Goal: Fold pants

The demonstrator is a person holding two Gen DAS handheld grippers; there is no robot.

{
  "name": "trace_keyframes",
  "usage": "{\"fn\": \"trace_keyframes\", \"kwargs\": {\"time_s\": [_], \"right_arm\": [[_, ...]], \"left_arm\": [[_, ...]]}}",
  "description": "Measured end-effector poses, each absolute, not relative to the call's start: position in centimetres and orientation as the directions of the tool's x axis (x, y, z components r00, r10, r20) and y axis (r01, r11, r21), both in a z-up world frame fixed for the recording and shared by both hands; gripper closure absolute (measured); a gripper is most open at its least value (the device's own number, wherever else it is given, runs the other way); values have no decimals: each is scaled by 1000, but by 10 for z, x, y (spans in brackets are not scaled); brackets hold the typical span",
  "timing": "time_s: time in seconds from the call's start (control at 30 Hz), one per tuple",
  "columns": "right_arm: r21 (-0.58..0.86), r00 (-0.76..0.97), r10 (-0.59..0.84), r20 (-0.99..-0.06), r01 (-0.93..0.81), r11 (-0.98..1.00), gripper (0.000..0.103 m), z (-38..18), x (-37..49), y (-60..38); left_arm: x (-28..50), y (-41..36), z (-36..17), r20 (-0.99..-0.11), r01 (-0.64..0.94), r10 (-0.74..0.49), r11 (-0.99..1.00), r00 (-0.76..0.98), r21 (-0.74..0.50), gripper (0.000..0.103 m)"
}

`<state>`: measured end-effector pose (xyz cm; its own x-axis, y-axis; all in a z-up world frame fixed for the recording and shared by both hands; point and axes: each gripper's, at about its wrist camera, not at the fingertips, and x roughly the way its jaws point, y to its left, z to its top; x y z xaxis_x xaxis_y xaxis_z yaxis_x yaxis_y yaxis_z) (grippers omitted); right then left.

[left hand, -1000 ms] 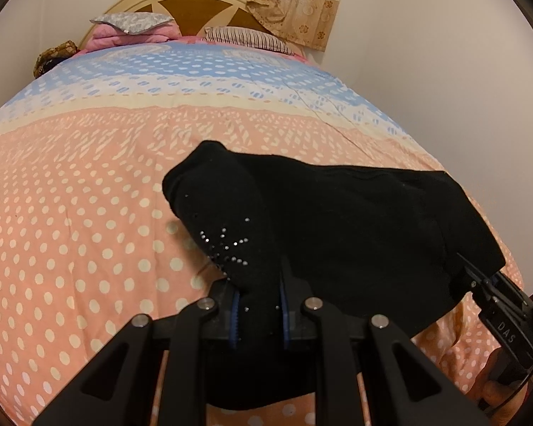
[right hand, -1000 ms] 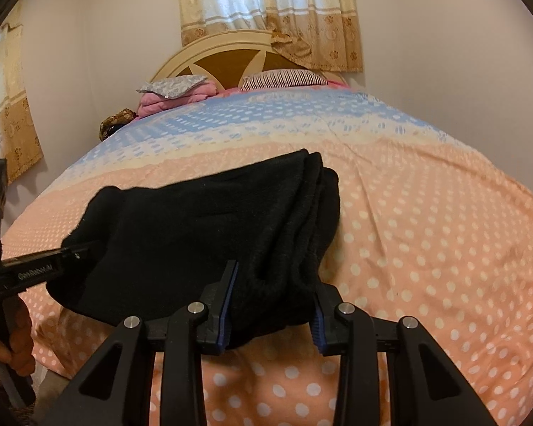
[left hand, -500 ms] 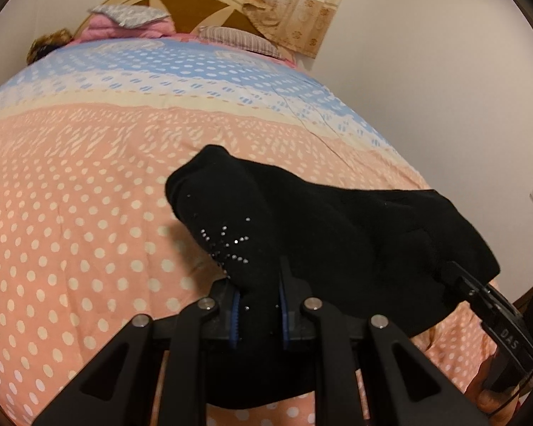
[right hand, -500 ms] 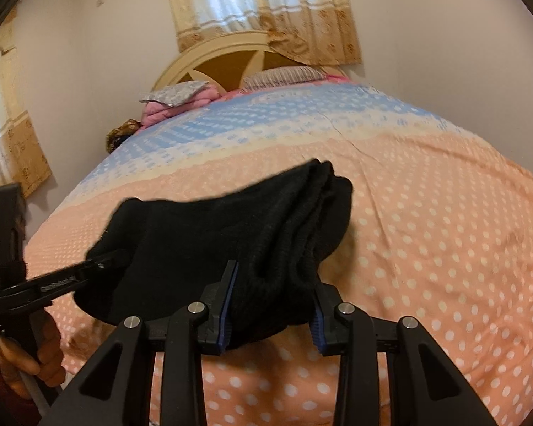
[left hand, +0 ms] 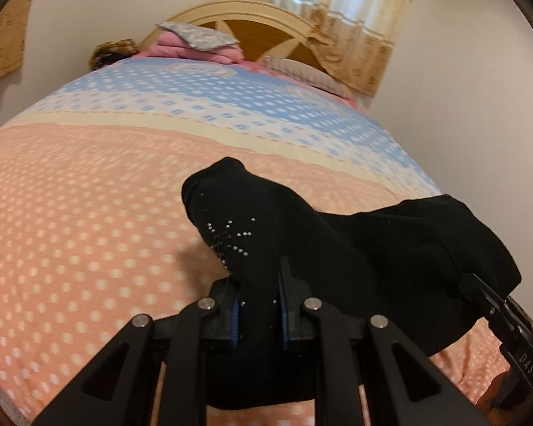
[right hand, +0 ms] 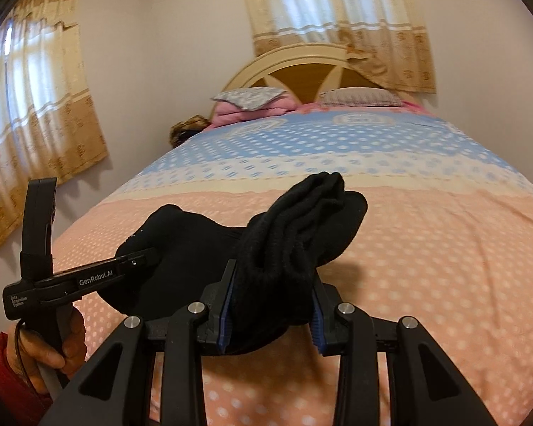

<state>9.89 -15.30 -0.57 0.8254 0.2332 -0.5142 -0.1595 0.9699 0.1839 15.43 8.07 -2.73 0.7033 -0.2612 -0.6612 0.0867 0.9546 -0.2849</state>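
Observation:
Black pants (left hand: pixel 373 248) hang between both grippers above the bed. My left gripper (left hand: pixel 257 305) is shut on one end, where small silver studs (left hand: pixel 231 234) dot the cloth. My right gripper (right hand: pixel 270 305) is shut on a thick bunched end of the pants (right hand: pixel 295 234). In the left wrist view the right gripper (left hand: pixel 479 287) shows at the lower right, clamped on the far end. In the right wrist view the left gripper (right hand: pixel 135 261) enters from the left, held by a hand (right hand: pixel 46 351) in a red sleeve.
A bed with a dotted pink and blue cover (left hand: pixel 89 213) fills both views. Pillows and a folded pink blanket (right hand: pixel 252 104) lie by the headboard (right hand: pixel 302 67). Curtained windows (right hand: pixel 334 17) sit behind and at left. A white wall (left hand: pixel 479 106) stands to the right.
Both grippers have lifted the pants higher and moved across the bed; the cloth now hangs clear of the cover. The views tilted up, showing more wall and curtains. Both grips are unchanged.

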Motion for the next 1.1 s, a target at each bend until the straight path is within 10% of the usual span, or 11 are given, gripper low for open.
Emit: {"fn": "trace_keyframes", "kwargs": {"time_s": [1.1], "right_arm": [[286, 635, 557, -536, -483, 827, 67, -68, 222, 35]], "left_arm": [[153, 234, -70, -695, -368, 236, 929, 679, -45, 86]]}}
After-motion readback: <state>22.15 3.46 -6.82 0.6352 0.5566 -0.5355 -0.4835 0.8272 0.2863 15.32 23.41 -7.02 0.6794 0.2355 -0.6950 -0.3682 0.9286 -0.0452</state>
